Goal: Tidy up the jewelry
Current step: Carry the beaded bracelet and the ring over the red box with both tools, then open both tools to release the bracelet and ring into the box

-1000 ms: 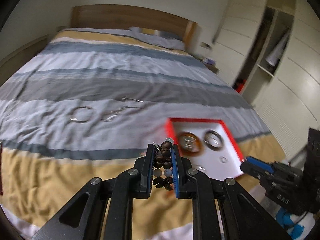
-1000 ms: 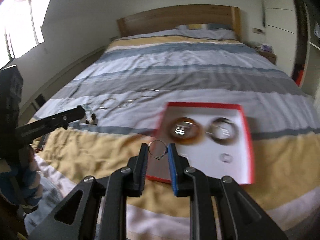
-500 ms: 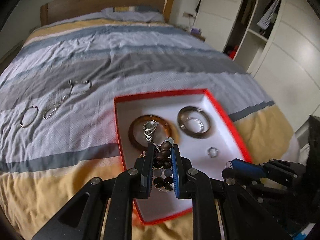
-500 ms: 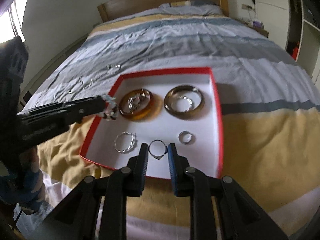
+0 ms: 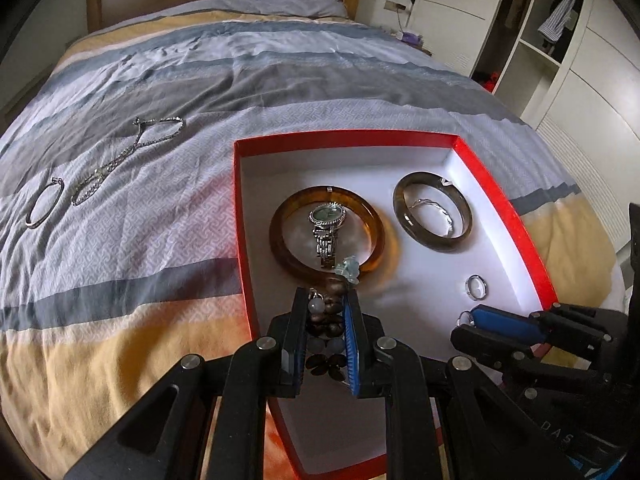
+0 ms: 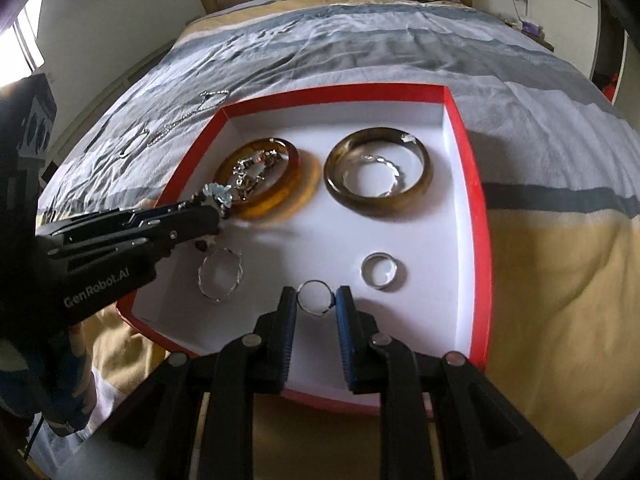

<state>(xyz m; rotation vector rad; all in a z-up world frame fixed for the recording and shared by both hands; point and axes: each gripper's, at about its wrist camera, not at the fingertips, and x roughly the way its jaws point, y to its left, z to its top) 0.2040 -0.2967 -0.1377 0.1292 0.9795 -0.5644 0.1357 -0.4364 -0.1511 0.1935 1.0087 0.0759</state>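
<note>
My left gripper (image 5: 323, 308) clamps a beaded bracelet (image 5: 329, 312) over the red box (image 6: 476, 208), just beside its left wall and the amber bangle (image 6: 280, 196). My right gripper (image 6: 316, 300) pinches a thin ring (image 6: 315, 298) above bare white floor. Next, I reckon: lower, release clear of the silver ring (image 6: 379, 270).

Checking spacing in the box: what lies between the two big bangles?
Only bare white box floor separates amber bangle from olive bangle, per right wrist view.
</note>
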